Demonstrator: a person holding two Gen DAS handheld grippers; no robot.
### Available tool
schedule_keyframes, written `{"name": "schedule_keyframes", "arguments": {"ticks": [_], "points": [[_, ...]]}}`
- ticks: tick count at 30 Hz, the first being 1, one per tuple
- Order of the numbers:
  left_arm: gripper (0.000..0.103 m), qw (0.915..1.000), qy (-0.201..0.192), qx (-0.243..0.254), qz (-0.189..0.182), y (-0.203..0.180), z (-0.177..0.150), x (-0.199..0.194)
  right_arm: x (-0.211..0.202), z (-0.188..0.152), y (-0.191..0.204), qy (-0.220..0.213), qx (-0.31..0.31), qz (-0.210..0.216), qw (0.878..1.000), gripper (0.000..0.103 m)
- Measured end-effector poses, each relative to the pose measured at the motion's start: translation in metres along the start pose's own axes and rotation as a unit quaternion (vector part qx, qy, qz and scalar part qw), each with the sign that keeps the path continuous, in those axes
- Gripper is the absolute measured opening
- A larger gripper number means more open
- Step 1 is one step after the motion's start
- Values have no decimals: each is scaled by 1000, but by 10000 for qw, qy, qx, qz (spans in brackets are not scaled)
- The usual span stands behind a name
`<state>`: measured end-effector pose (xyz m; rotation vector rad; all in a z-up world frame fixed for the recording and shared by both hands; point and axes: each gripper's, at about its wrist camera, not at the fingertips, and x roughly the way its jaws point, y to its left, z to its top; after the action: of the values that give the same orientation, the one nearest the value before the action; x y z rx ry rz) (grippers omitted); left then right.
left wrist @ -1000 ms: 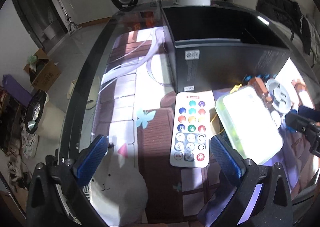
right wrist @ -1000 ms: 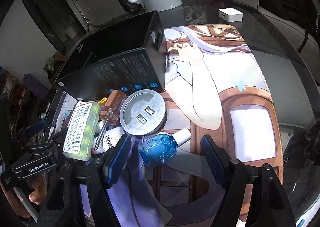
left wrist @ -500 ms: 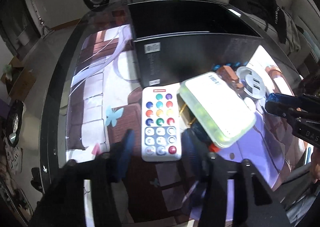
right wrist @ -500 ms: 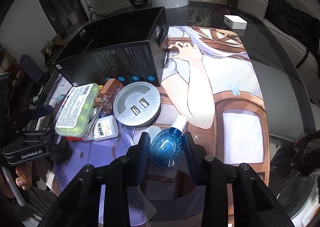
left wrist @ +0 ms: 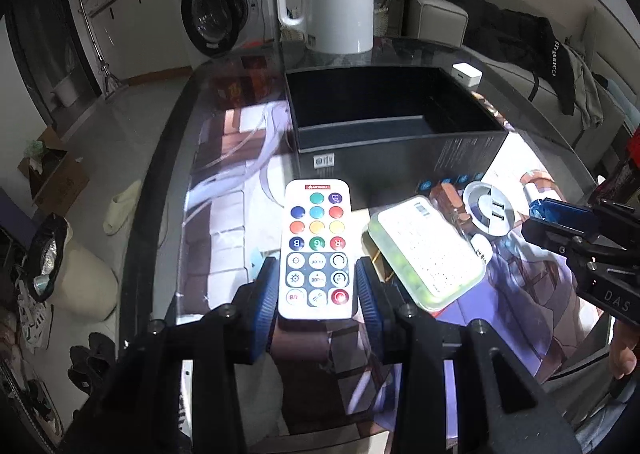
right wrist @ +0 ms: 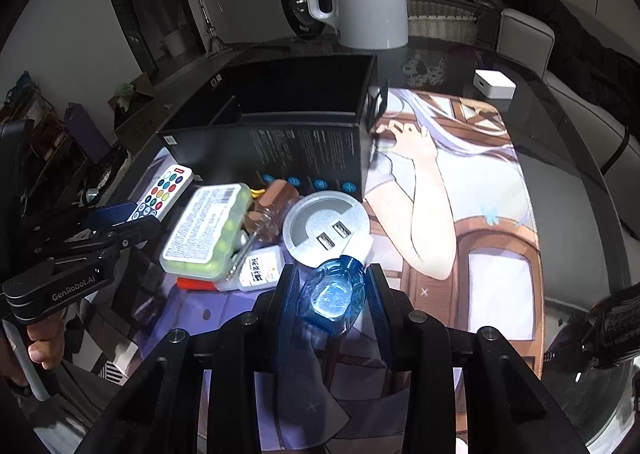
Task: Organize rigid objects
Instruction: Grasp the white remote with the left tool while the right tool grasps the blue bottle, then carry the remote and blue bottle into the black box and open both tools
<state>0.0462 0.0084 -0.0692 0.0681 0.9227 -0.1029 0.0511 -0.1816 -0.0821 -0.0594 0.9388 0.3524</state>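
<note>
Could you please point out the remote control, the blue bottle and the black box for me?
remote control point(left wrist: 317, 250), left wrist view, button face.
blue bottle point(right wrist: 335, 296), right wrist view, its base.
black box point(right wrist: 304, 141), right wrist view, printed side wall.

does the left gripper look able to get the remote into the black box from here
Probably yes: the left gripper is shut on the remote, and the open black box lies just beyond it with nothing standing between them.

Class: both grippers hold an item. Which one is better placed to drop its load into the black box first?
Left, probably: left gripper holds the remote directly facing the black box.
</note>
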Motion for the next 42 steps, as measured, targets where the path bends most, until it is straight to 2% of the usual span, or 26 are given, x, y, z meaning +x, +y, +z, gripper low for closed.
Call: {"name": "schedule_keyframes", "arguments": {"ticks": [6, 9, 13, 16, 18, 27, 30, 33, 36, 37, 40, 42], "points": [[37, 9964, -818, 143, 156, -4, 8, -36, -36, 4, 23, -969, -492, -62, 9941, 34], [38, 9892, -1453, 185, 104, -6, 11, -59, -59, 4, 34, -1541, -701, -42, 9856, 34], [38, 9722, -2338, 55, 54, -4, 14, -92, -90, 2, 43, -2293, -826, 44, 9698, 34], [38, 9650, -2624, 22, -8, -1, 15, -104, -108, 0, 49, -2748, -944, 26, 9568, 34], [38, 9623, -2718, -46, -18, 0, 16, -107, -113, 0, 51, -2826, -959, 37, 9544, 34], [38, 9619, -2711, -298, -187, 8, 47, -86, -103, 34, 47, -2747, -801, 240, 9579, 34], [38, 9649, -2597, -359, -149, 8, 60, -70, -81, 61, 41, -2371, -607, 546, 9680, 34], [38, 9740, -2192, -523, -225, 9, 75, -40, -54, 80, 30, -2011, -255, 718, 9766, 34], [38, 9858, -1494, -701, -314, 8, 81, -2, -21, 94, 18, -1445, 59, 1063, 9838, 34], [38, 9889, -1273, -702, -296, 6, 81, 9, -12, 97, 13, -1309, 152, 1049, 9857, 34], [38, 9937, -834, -683, -317, 0, 82, 31, 12, 101, 7, -895, 243, 1042, 9902, 34], [38, 9948, -686, -680, -311, -4, 80, 40, 22, 99, 4, -633, 337, 1016, 9922, 34]]}}
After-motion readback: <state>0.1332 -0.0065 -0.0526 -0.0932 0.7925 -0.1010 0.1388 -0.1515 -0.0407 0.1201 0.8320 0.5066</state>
